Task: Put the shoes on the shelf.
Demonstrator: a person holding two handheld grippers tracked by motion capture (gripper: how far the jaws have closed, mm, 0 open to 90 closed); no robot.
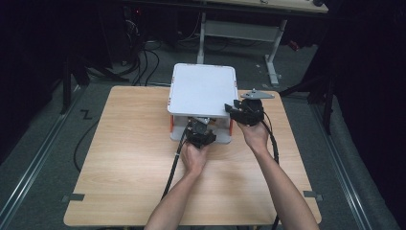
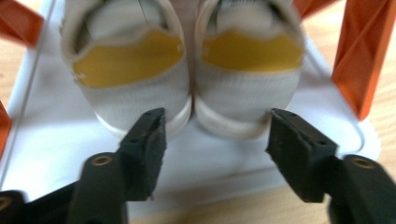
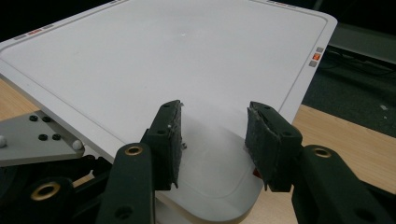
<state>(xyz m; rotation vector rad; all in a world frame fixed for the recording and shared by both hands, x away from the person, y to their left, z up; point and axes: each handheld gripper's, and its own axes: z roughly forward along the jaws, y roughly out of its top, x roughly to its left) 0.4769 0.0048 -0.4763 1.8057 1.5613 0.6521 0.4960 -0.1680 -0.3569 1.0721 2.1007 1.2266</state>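
No legible text, brand or number appears anywhere. Small marks along the white shelf top edges are too small to read.

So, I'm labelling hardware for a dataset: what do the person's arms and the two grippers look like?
Both forearms are bare, no sleeves in view. The left gripper and right gripper are black, each with two blocky jaws faced with rough dark pads and brass-coloured pivot rings. A black cable trails from each. The right one carries a grey three-cornered plate on top, dotted with small black screws.
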